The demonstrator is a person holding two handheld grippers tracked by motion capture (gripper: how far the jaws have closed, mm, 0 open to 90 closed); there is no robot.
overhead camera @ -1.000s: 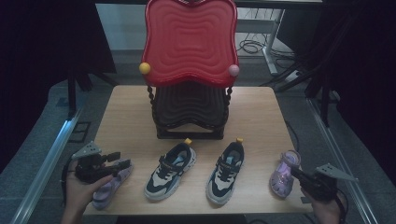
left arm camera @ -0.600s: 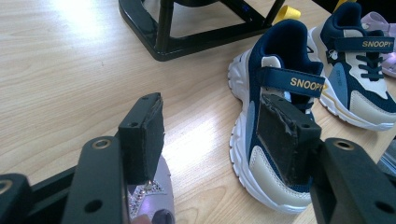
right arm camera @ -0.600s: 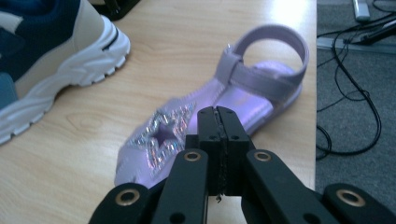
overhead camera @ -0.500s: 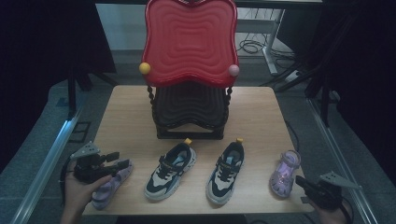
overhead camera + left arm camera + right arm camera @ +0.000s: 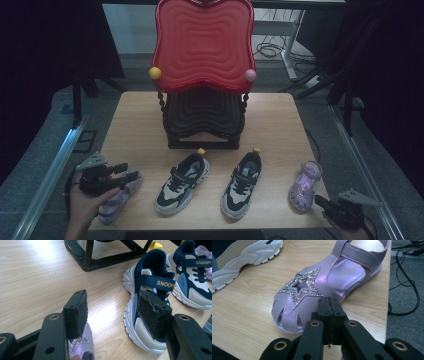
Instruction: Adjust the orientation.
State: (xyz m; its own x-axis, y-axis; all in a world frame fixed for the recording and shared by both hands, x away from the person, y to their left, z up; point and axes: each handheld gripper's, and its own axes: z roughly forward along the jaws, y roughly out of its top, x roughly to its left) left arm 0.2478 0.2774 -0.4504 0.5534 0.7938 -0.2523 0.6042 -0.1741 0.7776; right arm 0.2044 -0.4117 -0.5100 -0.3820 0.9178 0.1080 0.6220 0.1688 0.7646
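Observation:
Two purple sandals and two navy-and-white sneakers lie along the front of the wooden table [image 5: 280,115]. The left sandal [image 5: 117,197] lies under my left gripper [image 5: 127,171], whose pads stand wide apart with nothing between them. In the left gripper view my left gripper [image 5: 113,315] hangs over the sandal's toe [image 5: 82,347], with the left sneaker [image 5: 150,290] just beyond. My right gripper [image 5: 319,201] is shut and empty, at the table's front right corner. In the right gripper view my right gripper [image 5: 329,302] points at the toe of the right sandal [image 5: 322,282] with its glitter star.
A red wavy-backed chair [image 5: 202,45] on a black stacked base [image 5: 202,117] stands at mid-table, behind the shoes. The right sneaker [image 5: 242,180] lies between the left sneaker [image 5: 182,182] and the right sandal [image 5: 306,185]. Cables [image 5: 404,290] trail on the floor past the table's right edge.
My right gripper has sunk and drawn back toward the table's front right corner, away from the right sandal. The left gripper has stayed put.

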